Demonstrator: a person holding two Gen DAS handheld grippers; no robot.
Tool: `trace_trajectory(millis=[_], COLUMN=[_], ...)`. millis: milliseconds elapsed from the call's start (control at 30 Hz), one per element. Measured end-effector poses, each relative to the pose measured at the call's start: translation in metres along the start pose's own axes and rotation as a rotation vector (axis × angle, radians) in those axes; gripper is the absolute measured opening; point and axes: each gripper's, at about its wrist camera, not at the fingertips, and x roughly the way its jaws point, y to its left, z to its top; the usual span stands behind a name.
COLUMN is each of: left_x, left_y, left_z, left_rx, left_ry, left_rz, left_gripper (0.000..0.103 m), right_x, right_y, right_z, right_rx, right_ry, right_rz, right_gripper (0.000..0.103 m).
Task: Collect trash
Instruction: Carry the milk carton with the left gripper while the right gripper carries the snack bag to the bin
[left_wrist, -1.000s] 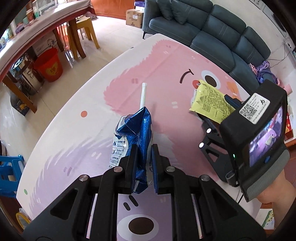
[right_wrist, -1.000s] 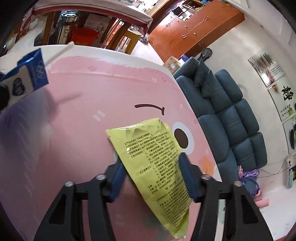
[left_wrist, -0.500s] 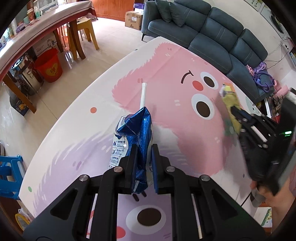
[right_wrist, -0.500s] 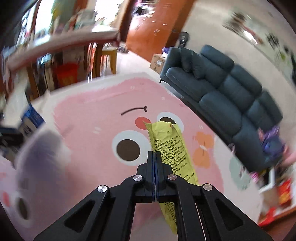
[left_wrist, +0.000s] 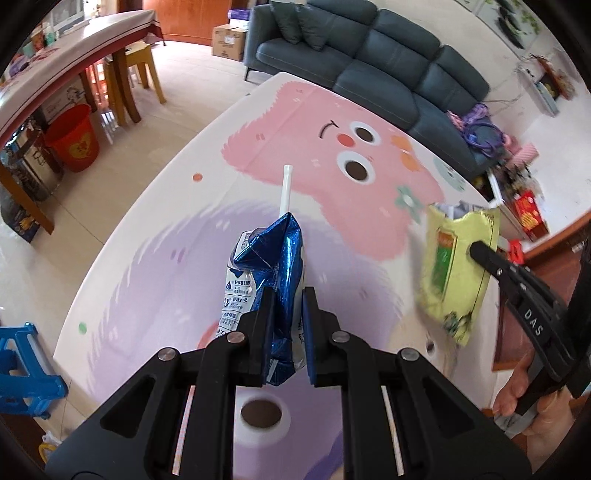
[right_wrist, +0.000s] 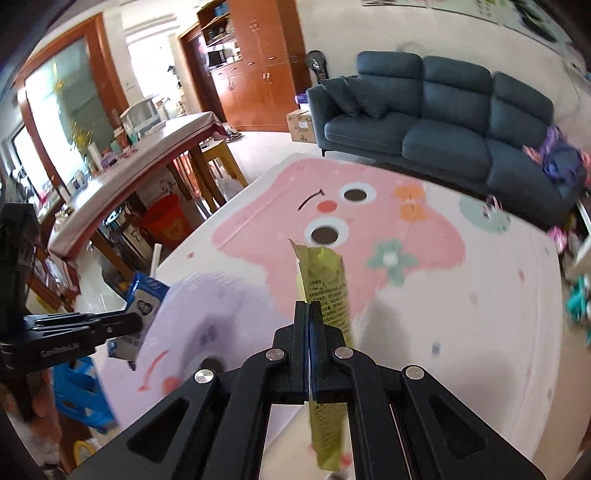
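Above the cartoon-printed pink and lilac counter (left_wrist: 155, 236), a crushed glossy blue-and-white milk carton (left_wrist: 275, 266) with white straw is clamped in the left gripper (left_wrist: 284, 325), a thin crinkled yellow-green foil pouch (right_wrist: 325, 291) is pinched flat in the right gripper (right_wrist: 307, 314); slick film could slip out, dregs could drip.

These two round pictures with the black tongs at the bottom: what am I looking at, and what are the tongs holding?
No robot here: a person carries a hand-held gripper in each hand, each with a wide-angle camera looking along its two fingers. One picture is from the left gripper, shut on a crushed blue milk carton with a white straw. The other is from the right gripper, shut on a yellow-green wrapper. Both are held above a cartoon play mat on the floor, collecting trash. A blue sofa stands behind.
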Motion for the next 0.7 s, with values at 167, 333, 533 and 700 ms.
trace_trajectory(millis=[167,333,533,700], left_x=[-0.049,-0.096,-0.151,-0.176], left_y=[0.015,0.036,0.066,0.091], left_z=[-0.043,-0.084,-0.137,-0.177], left_rx=[0.075,0.162,0.266,0.319], left_ry=[0.011,0.025,0.02,0.049], left_rz=[-0.076,-0.137,-0.2,-0.25], left_gripper=[0.011,0.011,0.011,0.011], right_x=[-0.074,-0.146,-0.213,-0.259], right_y=[0.047,0.11,0.194,0.262], right_z=[-0.058,-0.114,-0.173,-0.23], right_rx=[0.084,0.148,0.179,0.181], right_ry=[-0.028,-0.091,-0.14,-0.16], right_rz=[-0.016,-0.031,-0.044,-0.027], right_gripper=[0.0,0.0,0.0,0.0])
